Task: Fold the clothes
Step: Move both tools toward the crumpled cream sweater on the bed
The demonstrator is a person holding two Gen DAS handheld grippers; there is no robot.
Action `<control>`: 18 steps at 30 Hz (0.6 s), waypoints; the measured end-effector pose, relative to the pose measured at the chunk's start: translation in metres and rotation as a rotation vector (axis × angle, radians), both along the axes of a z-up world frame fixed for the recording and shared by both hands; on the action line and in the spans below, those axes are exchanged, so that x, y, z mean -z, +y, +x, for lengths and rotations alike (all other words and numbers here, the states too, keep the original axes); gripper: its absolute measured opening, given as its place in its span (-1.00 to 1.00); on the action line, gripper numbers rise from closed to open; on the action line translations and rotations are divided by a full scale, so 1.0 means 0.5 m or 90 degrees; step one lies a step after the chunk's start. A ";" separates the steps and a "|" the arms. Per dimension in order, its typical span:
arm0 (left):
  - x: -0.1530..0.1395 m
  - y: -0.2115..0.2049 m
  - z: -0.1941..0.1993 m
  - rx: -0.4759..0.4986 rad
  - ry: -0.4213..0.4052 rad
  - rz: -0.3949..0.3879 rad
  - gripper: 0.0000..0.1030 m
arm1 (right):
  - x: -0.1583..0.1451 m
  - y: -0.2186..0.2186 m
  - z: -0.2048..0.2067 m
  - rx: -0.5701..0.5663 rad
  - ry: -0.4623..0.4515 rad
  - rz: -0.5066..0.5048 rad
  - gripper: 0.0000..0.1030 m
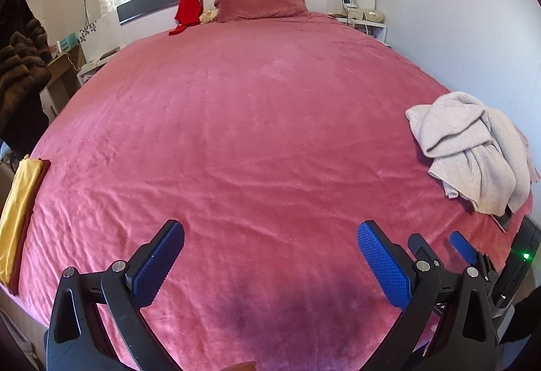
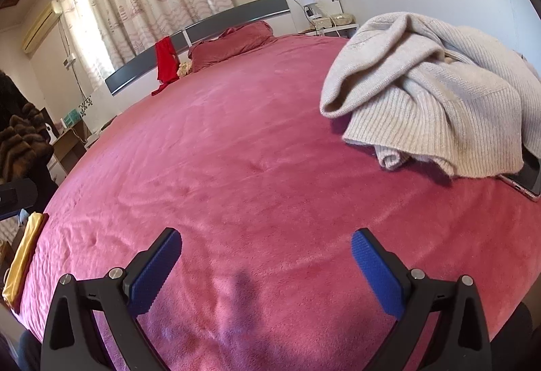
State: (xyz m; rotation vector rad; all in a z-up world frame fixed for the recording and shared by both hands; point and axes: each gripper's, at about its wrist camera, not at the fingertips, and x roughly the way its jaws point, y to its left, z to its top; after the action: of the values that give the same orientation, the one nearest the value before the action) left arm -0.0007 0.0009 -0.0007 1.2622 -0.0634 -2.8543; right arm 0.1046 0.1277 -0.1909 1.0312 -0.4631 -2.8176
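Pink bed | beige sweater crumpled, ahead-right of right gripper | both fingers wide, empty

You have one beige knit sweater crumpled at the bed's right edge, one phone partly under it, one folded yellow garment at the left edge, one red garment and one pillow at the headboard end.

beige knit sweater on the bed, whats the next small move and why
Probably reach the right claw forward and right toward the crumpled beige knit sweater. Both claws are open and empty over the pink velvet bedspread, and the sweater lies bunched, unfolded, nearest the right one.
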 end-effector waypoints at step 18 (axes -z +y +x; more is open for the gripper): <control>0.014 0.086 -0.035 0.052 -0.051 0.027 1.00 | -0.165 0.104 -0.020 0.086 -0.057 0.094 1.00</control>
State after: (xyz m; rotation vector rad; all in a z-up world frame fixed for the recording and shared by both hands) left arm -0.0182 0.0441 -0.0077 1.4151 -0.0571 -2.8864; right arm 0.0945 0.1800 -0.1082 1.2014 -0.3488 -2.9726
